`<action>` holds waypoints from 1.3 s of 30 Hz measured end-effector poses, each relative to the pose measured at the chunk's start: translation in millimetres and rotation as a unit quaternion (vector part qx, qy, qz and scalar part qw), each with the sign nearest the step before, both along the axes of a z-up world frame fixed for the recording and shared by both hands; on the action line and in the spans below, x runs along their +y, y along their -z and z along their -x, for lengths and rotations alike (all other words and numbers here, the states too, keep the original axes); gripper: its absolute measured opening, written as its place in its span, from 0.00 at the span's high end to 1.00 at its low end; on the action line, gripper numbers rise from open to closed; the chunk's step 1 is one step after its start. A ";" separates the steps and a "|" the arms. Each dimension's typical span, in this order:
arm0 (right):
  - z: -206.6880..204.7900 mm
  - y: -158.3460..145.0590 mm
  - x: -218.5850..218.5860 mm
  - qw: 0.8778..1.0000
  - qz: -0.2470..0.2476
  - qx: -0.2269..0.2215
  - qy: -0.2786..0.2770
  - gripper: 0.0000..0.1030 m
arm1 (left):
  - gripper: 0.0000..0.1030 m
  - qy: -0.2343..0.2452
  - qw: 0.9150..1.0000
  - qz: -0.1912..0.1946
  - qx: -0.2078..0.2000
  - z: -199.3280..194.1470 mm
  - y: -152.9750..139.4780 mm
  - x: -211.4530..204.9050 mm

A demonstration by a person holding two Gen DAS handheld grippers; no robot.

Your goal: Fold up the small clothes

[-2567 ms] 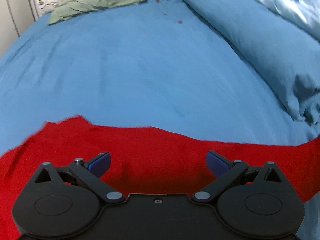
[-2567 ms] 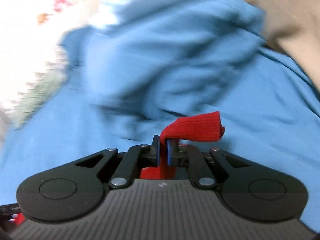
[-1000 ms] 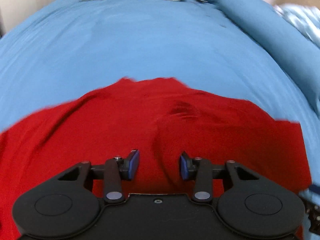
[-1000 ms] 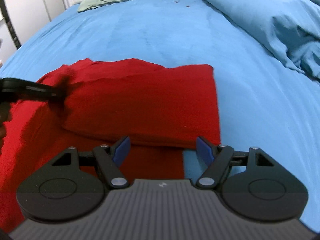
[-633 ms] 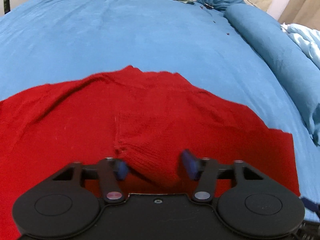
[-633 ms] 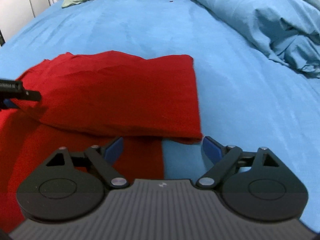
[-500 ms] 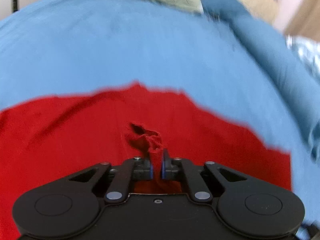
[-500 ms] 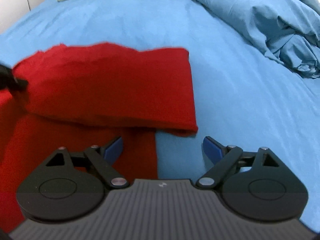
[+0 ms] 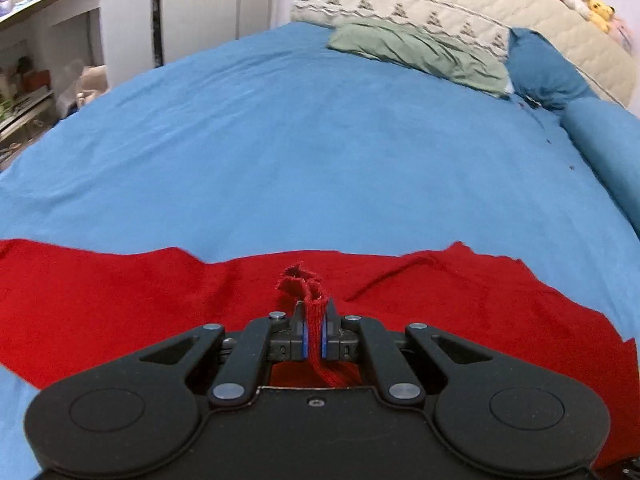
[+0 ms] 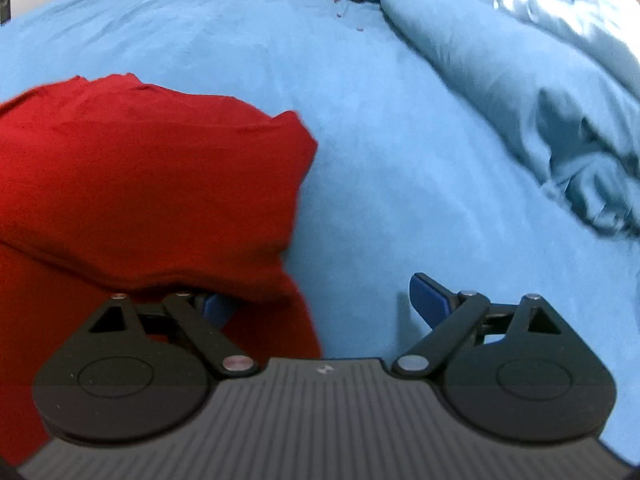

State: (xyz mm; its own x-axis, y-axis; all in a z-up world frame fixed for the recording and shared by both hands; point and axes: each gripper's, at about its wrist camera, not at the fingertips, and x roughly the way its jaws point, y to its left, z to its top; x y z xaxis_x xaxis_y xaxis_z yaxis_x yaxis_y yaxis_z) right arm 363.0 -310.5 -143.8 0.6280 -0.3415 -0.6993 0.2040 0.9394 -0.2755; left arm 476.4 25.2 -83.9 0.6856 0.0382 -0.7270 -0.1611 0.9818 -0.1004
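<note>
A red knit garment (image 9: 120, 300) lies spread on the blue bed sheet (image 9: 320, 140). My left gripper (image 9: 314, 334) is shut on a pinched ridge of the red cloth, which sticks up between the blue pads. In the right wrist view the red garment (image 10: 140, 168) lies folded over itself at the left. My right gripper (image 10: 320, 304) is open, low at the fold's right edge. Its left fingertip (image 10: 216, 306) is tucked under the cloth edge, its right fingertip (image 10: 428, 294) is over bare sheet.
A green pillow (image 9: 416, 52) and a quilted headboard (image 9: 460, 12) are at the far end. A rumpled blue duvet (image 10: 540, 100) lies along the right. White shelves (image 9: 48, 48) stand past the bed's left edge.
My left gripper has closed on a pinch of the red cloth and holds it. My right gripper, open, has moved lower and nearer to the fold's right edge; its left finger is now under the cloth.
</note>
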 end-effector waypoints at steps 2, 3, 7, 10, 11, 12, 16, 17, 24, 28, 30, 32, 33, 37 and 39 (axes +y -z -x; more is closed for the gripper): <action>0.6 -0.8 -3.4 1.000 0.006 0.004 -0.011 0.00 | 0.95 -0.011 1.000 0.000 0.000 5.3 2.5 6.4; 1.4 -1.3 -5.3 1.000 0.011 0.005 -0.014 0.00 | 0.95 -0.014 1.000 0.004 0.005 5.3 3.9 8.7; 6.5 -7.3 -24.2 0.999 -0.007 0.001 0.034 0.00 | 0.95 -0.005 0.999 0.022 0.023 10.2 11.6 9.9; 17.7 -8.2 -32.5 0.998 -0.023 0.011 0.058 0.00 | 0.94 0.000 0.999 0.019 0.033 13.4 20.0 6.5; 21.0 -7.1 -33.8 0.998 -0.026 0.015 0.060 0.00 | 0.94 -0.003 0.999 0.021 0.041 15.8 23.9 8.9; 24.2 -6.4 -34.8 0.998 -0.028 0.018 0.059 0.00 | 0.94 -0.007 0.999 0.023 0.047 17.4 26.5 11.4; 30.6 -12.9 -34.0 0.999 -0.017 0.035 0.017 0.00 | 0.86 -0.021 0.997 0.010 0.068 30.5 27.0 23.8; 31.2 -16.6 -32.7 0.999 -0.012 0.041 0.009 0.00 | 0.86 -0.027 0.997 -0.006 0.072 34.3 24.8 27.0; 17.6 -57.3 -5.2 0.989 -0.111 0.002 -0.099 0.00 | 0.54 0.005 0.998 -0.039 0.048 48.6 -3.1 24.0; -13.2 -22.9 6.0 0.979 -0.181 0.040 -0.085 0.00 | 0.54 0.047 0.998 -0.023 0.037 31.0 -5.4 -0.7; -13.5 -2.6 -0.6 0.976 -0.201 0.060 -0.055 0.00 | 0.54 0.069 0.997 -0.013 0.036 20.5 -4.4 -11.1; -4.9 -4.1 -4.9 0.976 -0.209 0.042 -0.051 0.00 | 0.54 0.087 0.995 -0.013 0.036 12.1 -1.4 -19.7; -6.1 -8.3 -4.4 0.976 -0.207 0.050 -0.052 0.00 | 0.54 0.095 0.995 -0.012 0.038 9.1 1.2 -22.1; -25.1 -34.4 -4.8 0.973 -0.220 0.012 -0.065 0.00 | 0.54 0.107 0.992 -0.015 0.058 1.4 17.9 -25.6; -51.9 -36.1 -4.8 0.974 -0.214 0.004 -0.071 0.00 | 0.54 0.102 0.992 -0.015 0.074 0.0 27.6 -20.8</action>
